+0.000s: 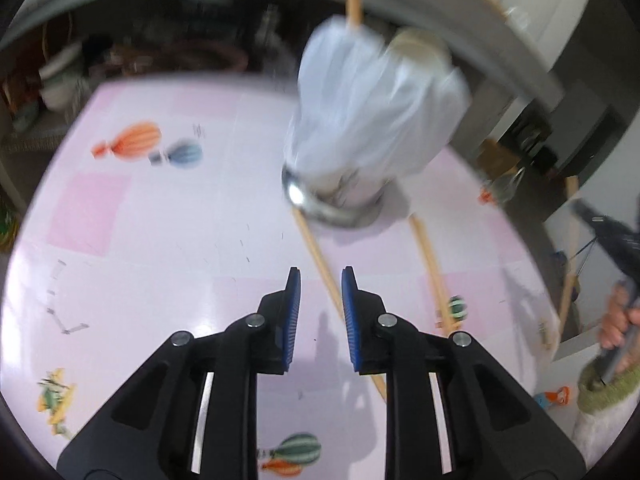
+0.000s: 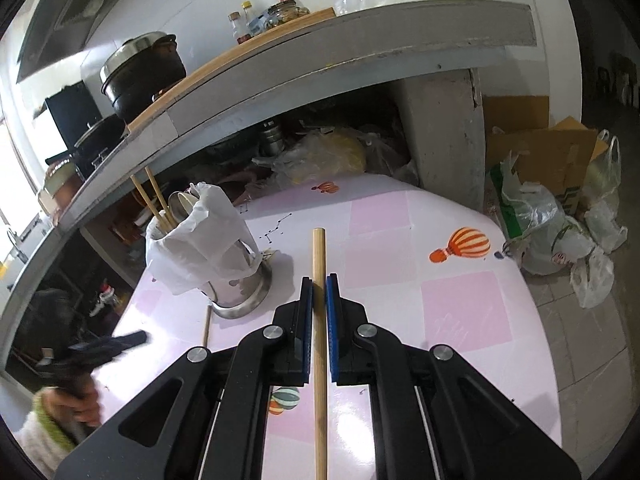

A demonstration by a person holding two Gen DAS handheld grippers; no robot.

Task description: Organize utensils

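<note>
My right gripper (image 2: pixel 319 282) is pinched on a wooden chopstick (image 2: pixel 319 256), its blue pads pressing either side of the stick, which runs straight through the jaws and pokes out ahead of them. My left gripper (image 1: pixel 321 276) is parted a little and holds nothing; a second chopstick (image 1: pixel 320 258) lies on the counter (image 1: pixel 168 216) in the gap between its pads, which do not touch it. A third chopstick (image 1: pixel 430 264) lies on the counter off to the right of the left gripper.

The steel utensil holder (image 2: pixel 240 292) stands ahead and to the left of my right gripper, and ahead and a little right of my left one. A white plastic bag (image 2: pixel 200 240) is draped over its mouth, and two chopsticks (image 2: pixel 154 200) already stand in it.

I judge this to be the gathering step: one stick in hand, two left to lift. Next, I think the right gripper should carry its stick over the holder's mouth, tip it upright and let it drop in beside the others, clear of the bag folds. The left should settle around the stick below it and close. The bag may catch a tip or shift the holder.
</note>
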